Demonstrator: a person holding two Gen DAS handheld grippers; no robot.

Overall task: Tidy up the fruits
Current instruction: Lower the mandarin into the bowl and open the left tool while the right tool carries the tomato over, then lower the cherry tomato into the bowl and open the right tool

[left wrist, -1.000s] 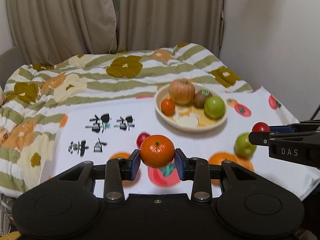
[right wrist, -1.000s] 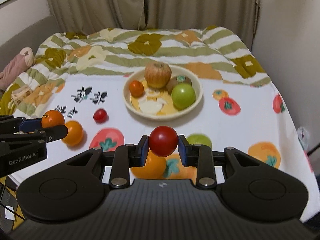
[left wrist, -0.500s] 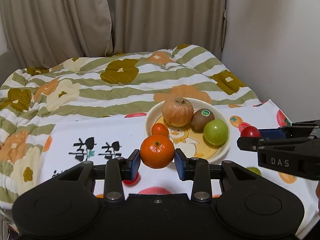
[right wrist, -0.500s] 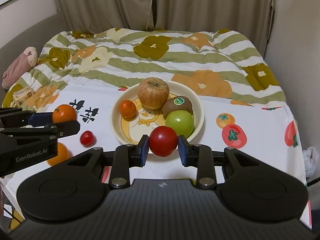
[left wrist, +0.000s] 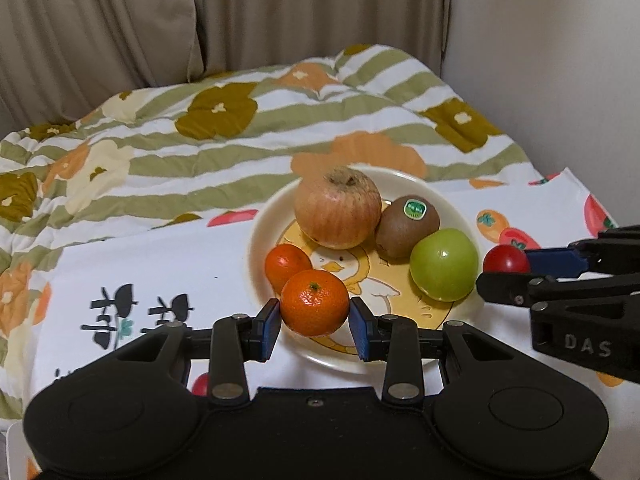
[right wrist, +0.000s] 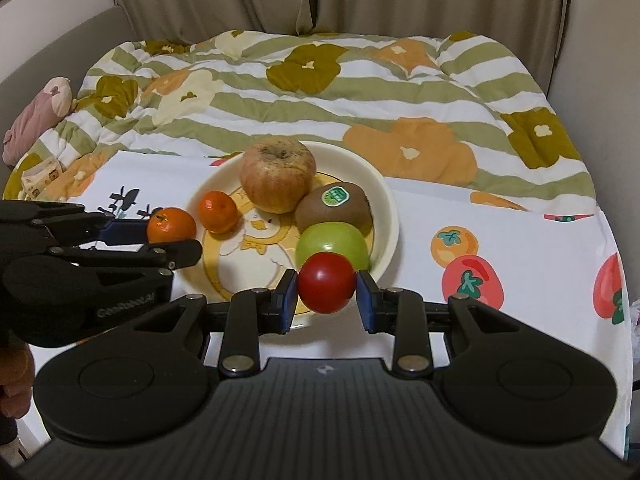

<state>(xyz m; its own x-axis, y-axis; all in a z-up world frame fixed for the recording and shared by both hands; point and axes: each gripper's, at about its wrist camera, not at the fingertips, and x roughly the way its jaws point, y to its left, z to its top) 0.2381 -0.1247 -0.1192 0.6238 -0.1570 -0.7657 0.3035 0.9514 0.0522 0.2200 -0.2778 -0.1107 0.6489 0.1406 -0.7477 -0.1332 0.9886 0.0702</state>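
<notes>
Both grippers carry fruit: the left gripper point(left wrist: 314, 322) is clamped on a mandarin point(left wrist: 314, 303), the right gripper point(right wrist: 327, 298) on a small red tomato point(right wrist: 327, 282), each fruit pinched between the blue pads. A second ago both hung over the printed tablecloth point(left wrist: 160, 264), well short of the plate point(left wrist: 452, 204). Since then they have travelled forward together, and the plate now fills the middle of each view.

In the left wrist view the mandarin hangs over the plate's 7 o'clock edge, just in front of a smaller mandarin point(left wrist: 287, 266) already lying there. In the right wrist view the tomato hovers at the plate's 5 o'clock edge, in front of the green fruit point(right wrist: 332, 242). An apple point(left wrist: 337, 213) sits at 12 o'clock, with a stickered kiwi point(left wrist: 409, 226) toward 2 o'clock.

So transport looks nearly finished, and release into the bare duck-printed centre point(right wrist: 248, 256) appears to be next. Crowding is a risk: round fruit may roll against its neighbours.
</notes>
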